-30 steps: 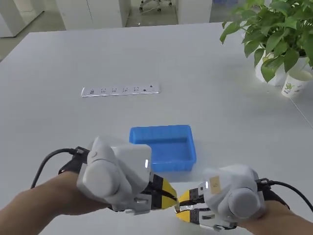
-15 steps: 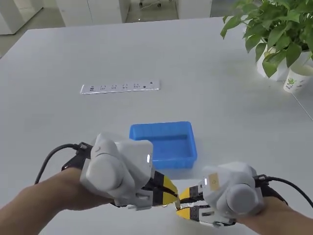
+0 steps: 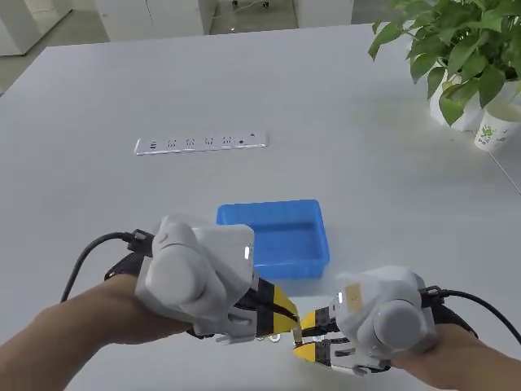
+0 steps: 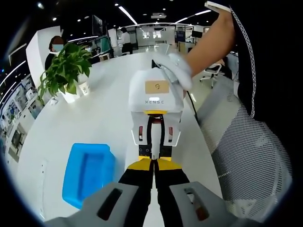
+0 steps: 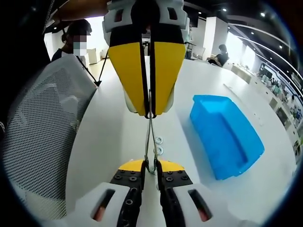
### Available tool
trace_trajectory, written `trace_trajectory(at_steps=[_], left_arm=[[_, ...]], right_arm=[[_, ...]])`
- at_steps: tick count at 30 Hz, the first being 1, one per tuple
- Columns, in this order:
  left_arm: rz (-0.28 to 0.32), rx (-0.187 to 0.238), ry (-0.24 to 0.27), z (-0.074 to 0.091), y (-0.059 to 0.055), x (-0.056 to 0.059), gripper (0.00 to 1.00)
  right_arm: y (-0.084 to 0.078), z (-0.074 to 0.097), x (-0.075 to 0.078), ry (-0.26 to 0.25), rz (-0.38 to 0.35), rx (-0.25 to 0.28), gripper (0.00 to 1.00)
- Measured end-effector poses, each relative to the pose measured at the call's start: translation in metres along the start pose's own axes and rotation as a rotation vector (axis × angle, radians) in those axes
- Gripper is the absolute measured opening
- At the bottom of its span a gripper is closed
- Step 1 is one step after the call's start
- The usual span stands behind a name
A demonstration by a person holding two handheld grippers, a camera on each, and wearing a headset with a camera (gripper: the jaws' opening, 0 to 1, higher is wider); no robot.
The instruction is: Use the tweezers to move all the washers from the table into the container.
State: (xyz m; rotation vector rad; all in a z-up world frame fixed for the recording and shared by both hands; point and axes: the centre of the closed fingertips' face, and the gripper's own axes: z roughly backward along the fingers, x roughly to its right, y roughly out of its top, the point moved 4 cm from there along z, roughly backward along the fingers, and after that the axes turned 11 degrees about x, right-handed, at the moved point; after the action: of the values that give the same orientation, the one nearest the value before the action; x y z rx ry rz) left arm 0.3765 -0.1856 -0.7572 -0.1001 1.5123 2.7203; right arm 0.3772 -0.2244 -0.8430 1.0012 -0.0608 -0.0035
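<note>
Left gripper (image 4: pixel 152 165) and right gripper (image 5: pixel 150 166) tip to tip, both clenched on thin silver metal tweezers (image 5: pixel 147 142). Two small silver ring washers (image 5: pixel 158 140) on white table (image 5: pixel 118 137) just beside tweezers, near blue rectangular plastic container (image 5: pixel 227 135).

The head view looks down from above and behind, across the table (image 3: pixel 366 163) toward the container (image 3: pixel 273 213). The cameras on the left gripper (image 3: pixel 283 313) and right gripper (image 3: pixel 306 336) sit low, facing each other at close range. All three views share the container.
</note>
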Motion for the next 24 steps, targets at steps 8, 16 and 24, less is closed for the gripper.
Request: trace_trajectory(at_steps=[8, 16, 24], left_arm=[[0.018, 0.009, -0.005, -0.0012, 0.0008, -0.0002, 0.04], [0.052, 0.016, 0.003, -0.0027, 0.0009, -0.0061, 0.04], [0.080, 0.013, -0.001, -0.0022, -0.0015, -0.0067, 0.04]], right_arm=[[0.0000, 0.0013, -0.0002, 0.001, -0.007, 0.002, 0.13], [0.0018, 0.0044, 0.0011, -0.007, -0.025, 0.013, 0.14], [0.0040, 0.0051, 0.0013, -0.011, -0.037, 0.024, 0.14]])
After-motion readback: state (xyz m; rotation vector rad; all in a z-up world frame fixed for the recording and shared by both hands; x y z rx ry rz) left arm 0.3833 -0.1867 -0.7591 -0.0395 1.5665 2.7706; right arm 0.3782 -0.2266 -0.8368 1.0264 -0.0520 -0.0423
